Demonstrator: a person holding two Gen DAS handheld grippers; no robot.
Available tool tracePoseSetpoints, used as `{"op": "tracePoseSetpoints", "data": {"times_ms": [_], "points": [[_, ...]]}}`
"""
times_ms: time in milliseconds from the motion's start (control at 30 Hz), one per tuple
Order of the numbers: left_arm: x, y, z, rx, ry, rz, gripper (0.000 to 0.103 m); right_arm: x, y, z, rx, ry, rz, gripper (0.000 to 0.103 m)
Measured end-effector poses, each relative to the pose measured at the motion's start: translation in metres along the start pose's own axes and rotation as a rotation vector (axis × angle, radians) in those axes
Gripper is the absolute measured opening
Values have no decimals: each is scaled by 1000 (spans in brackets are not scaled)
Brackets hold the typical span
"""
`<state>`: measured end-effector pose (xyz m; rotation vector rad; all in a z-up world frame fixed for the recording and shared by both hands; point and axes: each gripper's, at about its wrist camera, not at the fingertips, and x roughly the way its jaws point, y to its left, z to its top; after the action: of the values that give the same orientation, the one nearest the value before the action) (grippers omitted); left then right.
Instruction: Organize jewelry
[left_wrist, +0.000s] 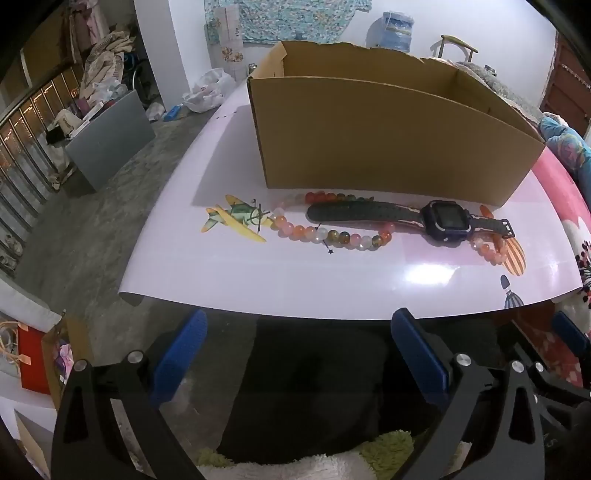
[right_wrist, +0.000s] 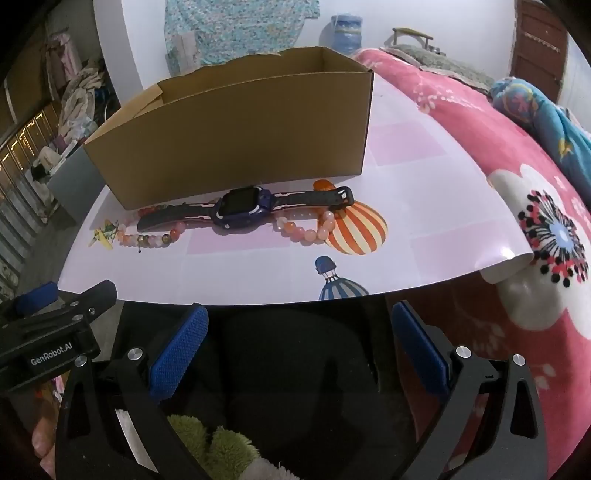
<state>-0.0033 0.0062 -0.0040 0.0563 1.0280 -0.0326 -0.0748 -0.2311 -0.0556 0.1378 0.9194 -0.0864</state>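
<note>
Stock on the desk (left_wrist: 332, 280), as I find it:

- Cardboard box (left_wrist: 388, 147): open-topped, at the far side of the desk. The part of the interior I can see holds nothing; the floor of it is hidden behind the near wall.
- Watch (left_wrist: 445, 221): dark strap laid flat, just in front of the box's near wall.
- Long bead strand (left_wrist: 332, 234): orange, white and green beads, looped under the watch strap, near the printed aeroplane.
- Short bead bracelet (right_wrist: 310, 229): pink-orange beads, beside the buckle end of the watch, partly on the striped balloon print.
- My left gripper (left_wrist: 299, 354): fingers wide apart, nothing between them, hovering short of the desk's near edge.
- My right gripper (right_wrist: 299, 350): likewise spread and empty, beside the left.

Progress, in my judgement: nothing organized yet. All three pieces remain outside the box and are still to be picked up.
</note>
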Motion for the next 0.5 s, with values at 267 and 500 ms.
{"op": "tracePoseSetpoints", "data": {"times_ms": [267, 500], "points": [[-1, -6, 1, -2, 7, 10, 99, -1, 0, 0, 1, -8, 2, 95], [-1, -5, 2, -3, 7, 11, 99, -1, 0, -1, -2, -10, 4, 95]]}}
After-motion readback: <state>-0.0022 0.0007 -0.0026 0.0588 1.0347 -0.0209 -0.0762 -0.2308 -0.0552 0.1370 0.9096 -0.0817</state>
